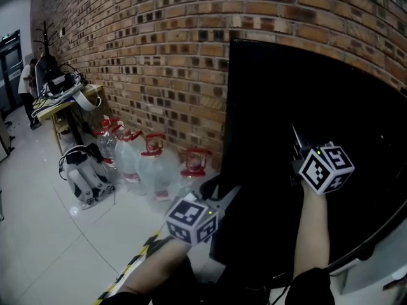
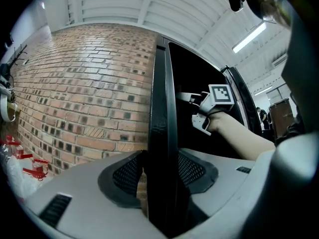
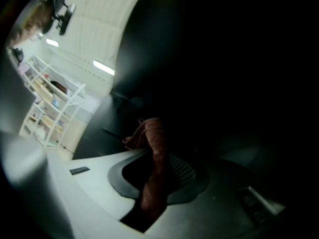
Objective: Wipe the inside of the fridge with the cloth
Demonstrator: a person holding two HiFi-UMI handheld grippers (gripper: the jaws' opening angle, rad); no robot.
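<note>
No legible text or signs

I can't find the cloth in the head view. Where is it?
In the right gripper view, the cloth is clamped in the right gripper, sticking out ahead of it against the dark fridge, right of the door edge that the left gripper holds.

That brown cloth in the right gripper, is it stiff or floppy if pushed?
Probably floppy: the cloth folds and bunches where the right gripper pinches it. Its coarse, knit-looking weave likely grips rather than slips.
</note>
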